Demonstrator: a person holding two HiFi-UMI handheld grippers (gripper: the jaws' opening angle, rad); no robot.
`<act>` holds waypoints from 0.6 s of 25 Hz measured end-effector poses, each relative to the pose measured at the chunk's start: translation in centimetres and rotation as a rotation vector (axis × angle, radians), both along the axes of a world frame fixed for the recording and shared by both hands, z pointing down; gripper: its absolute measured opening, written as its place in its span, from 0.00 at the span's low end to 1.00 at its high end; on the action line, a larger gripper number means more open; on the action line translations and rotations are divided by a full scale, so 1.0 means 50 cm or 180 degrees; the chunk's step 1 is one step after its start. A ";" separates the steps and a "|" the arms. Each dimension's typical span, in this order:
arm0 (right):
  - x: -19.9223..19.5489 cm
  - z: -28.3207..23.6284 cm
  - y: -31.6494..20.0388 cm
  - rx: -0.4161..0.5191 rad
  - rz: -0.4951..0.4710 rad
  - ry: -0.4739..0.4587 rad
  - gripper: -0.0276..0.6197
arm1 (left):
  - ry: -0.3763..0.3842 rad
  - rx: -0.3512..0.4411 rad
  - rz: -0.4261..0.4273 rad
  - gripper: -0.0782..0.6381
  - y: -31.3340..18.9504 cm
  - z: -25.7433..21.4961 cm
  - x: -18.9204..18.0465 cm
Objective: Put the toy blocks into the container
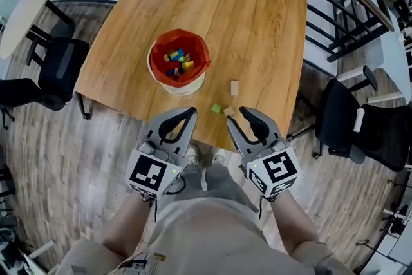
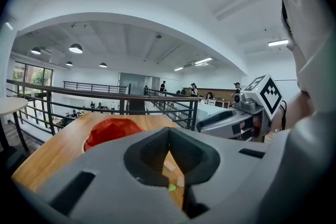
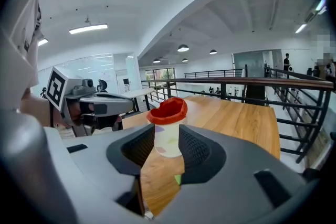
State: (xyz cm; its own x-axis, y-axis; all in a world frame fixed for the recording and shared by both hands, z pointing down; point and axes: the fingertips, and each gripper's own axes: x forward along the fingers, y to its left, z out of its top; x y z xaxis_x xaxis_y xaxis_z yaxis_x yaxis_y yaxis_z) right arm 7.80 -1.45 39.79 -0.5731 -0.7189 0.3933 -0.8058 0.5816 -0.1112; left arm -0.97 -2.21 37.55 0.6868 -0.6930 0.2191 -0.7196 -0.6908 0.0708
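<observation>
Wooden desk (image 1: 257,22), loose blocks (image 1: 234,87) near me: my right gripper (image 1: 238,116) has its jaws apart, I judge to take one; my left gripper (image 1: 191,112) idles, jaws together.

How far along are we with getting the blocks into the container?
Mostly done: several coloured blocks already lie in the red-lined container. Nothing is in hand: the right gripper is open and empty, and the left gripper is shut on nothing, both at the near table edge. Left to do: three pieces on the table, a green block and a tan block near the edge, and a beige block just beyond.
</observation>
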 end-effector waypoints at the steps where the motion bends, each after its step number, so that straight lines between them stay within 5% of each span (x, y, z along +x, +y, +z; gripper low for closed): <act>1: -0.001 0.013 -0.005 -0.0022 -0.0011 0.0044 0.25 | -0.0025 -0.0035 0.0015 0.13 -0.004 0.018 0.001; 9: -0.002 0.111 -0.041 -0.0373 -0.0073 -0.0138 0.25 | -0.0075 -0.0467 0.0154 0.13 -0.028 0.154 0.026; 15: 0.013 0.202 -0.051 -0.0609 -0.0060 -0.0007 0.27 | 0.0008 -0.0502 0.0183 0.13 -0.041 0.213 0.046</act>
State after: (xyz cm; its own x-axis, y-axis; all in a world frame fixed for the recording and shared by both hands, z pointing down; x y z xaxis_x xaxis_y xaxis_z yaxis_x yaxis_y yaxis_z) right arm 8.45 -3.98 49.91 -0.5868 -0.6202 0.5206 -0.7946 0.5647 -0.2229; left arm 1.31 -4.24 48.19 0.7250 -0.6098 0.3202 -0.6789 -0.7109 0.1833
